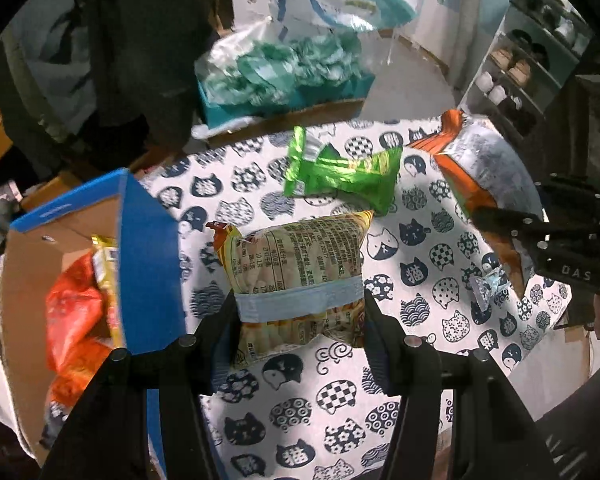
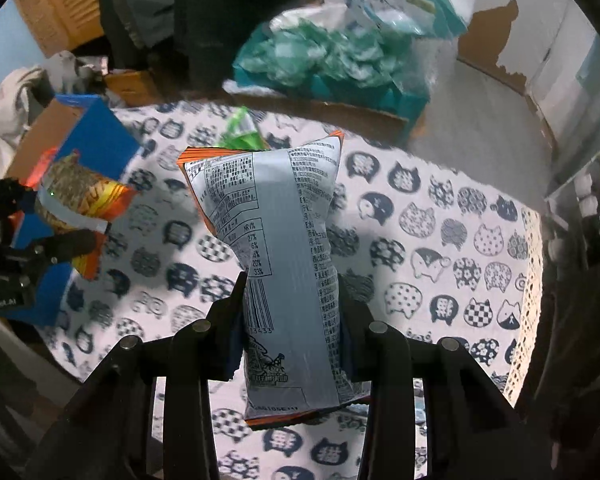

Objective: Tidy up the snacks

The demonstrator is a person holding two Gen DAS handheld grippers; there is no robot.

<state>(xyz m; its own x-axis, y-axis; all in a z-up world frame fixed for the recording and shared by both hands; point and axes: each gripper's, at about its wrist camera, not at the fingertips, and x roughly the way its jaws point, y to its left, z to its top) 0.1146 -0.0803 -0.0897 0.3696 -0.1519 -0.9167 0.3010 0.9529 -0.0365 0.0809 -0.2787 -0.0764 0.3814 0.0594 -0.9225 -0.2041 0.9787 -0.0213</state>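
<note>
My left gripper (image 1: 300, 304) is shut on a yellow snack bag (image 1: 296, 264) and holds it above the cat-print tablecloth (image 1: 340, 400), right of a blue cardboard box (image 1: 148, 264) holding red and yellow snack packs (image 1: 76, 320). My right gripper (image 2: 292, 292) is shut on a silver and orange snack bag (image 2: 284, 248), held upright over the cloth. The silver bag (image 1: 476, 160) and right gripper (image 1: 540, 240) show at the right of the left wrist view. The left gripper (image 2: 60, 216) with the yellow bag (image 2: 80, 196) shows at the left of the right wrist view, near the box (image 2: 100, 132).
A green snack bag (image 1: 340, 172) lies on the cloth behind the yellow bag. A small clear wrapped sweet (image 1: 488, 284) lies at the right. Teal bags in a box (image 1: 284, 72) stand beyond the table. A shoe shelf (image 1: 520, 68) stands far right.
</note>
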